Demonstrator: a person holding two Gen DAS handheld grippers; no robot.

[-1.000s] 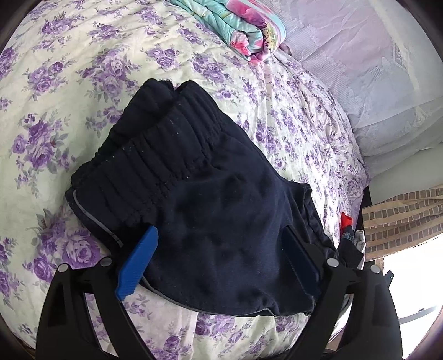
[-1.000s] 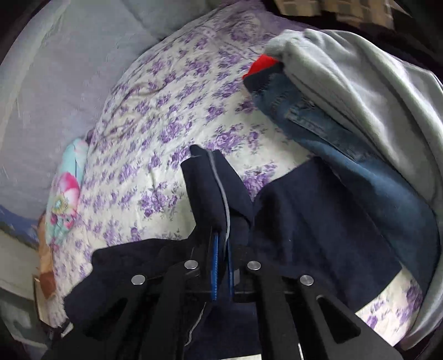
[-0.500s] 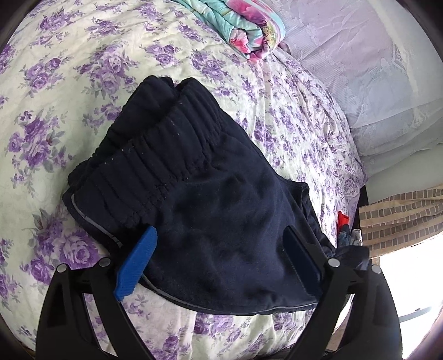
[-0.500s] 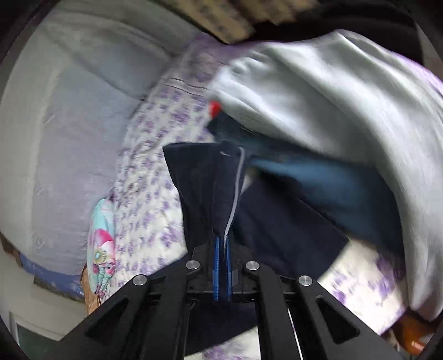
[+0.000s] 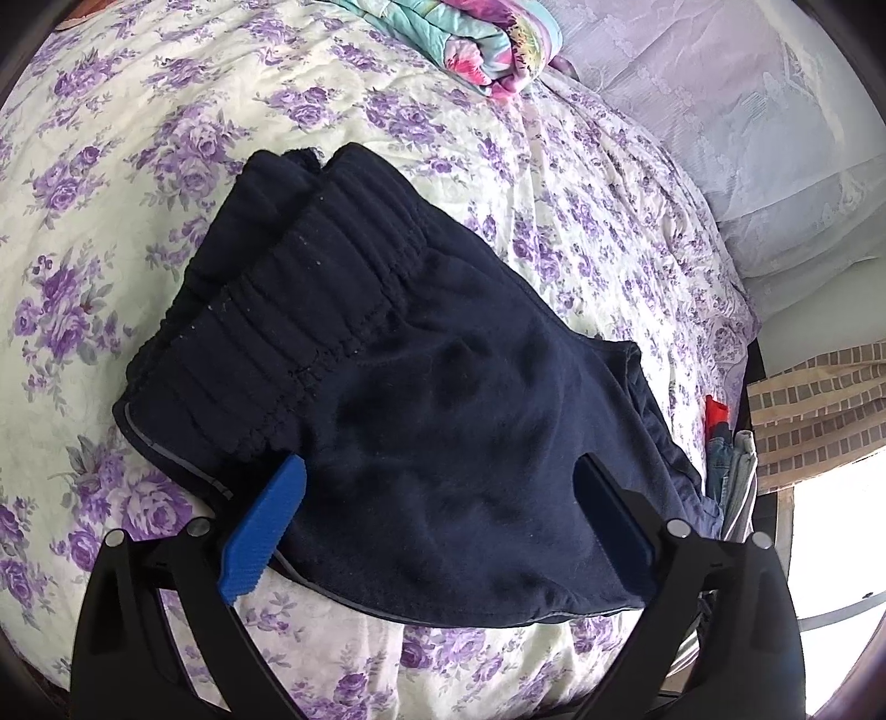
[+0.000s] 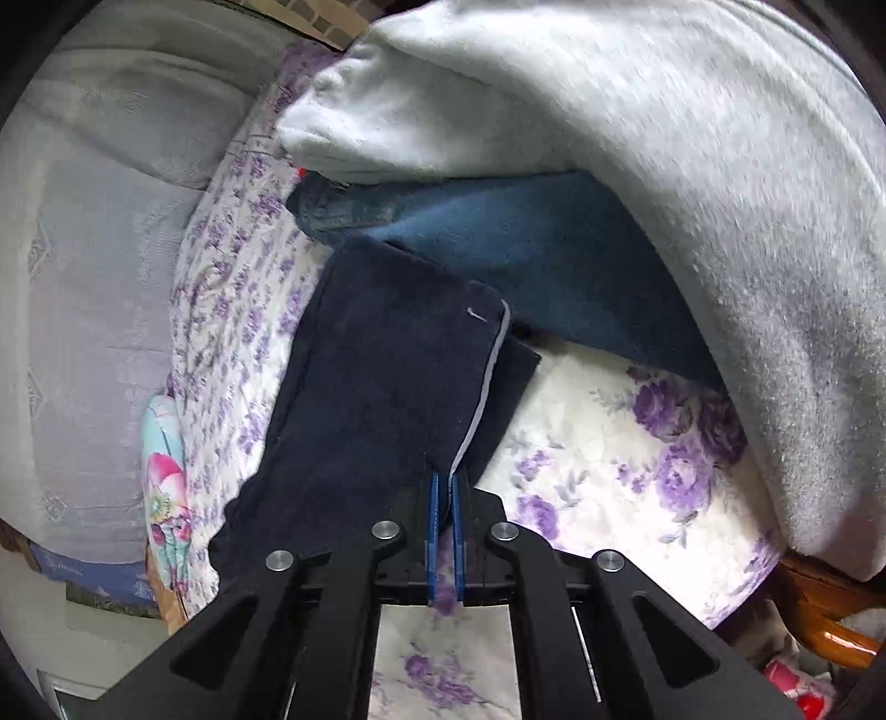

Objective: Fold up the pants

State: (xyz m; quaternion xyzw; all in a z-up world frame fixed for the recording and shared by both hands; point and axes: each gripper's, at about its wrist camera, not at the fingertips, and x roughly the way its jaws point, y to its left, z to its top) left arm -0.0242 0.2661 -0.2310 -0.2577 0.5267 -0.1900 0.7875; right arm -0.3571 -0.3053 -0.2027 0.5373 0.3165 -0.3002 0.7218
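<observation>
The left wrist view looks steeply down, close over the navy pants [image 5: 432,399] on the floral bedspread [image 5: 166,111]. The right wrist view sits low and close, facing along the pants' leg [image 6: 387,376] toward the bed's far edge. Both share pants, bedspread and the folded floral quilt [image 5: 476,50].

A floral purple bedspread [image 5: 138,138] covers the bed — pale lace curtain [image 5: 747,111] behind, bright daylight at right.

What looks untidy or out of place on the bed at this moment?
A loose pile sits at the bed's edge: a grey garment draped over blue jeans, unfolded. The navy pants lie bunched, and the right gripper pinches one leg. Nothing looks spilled or damaged.
</observation>
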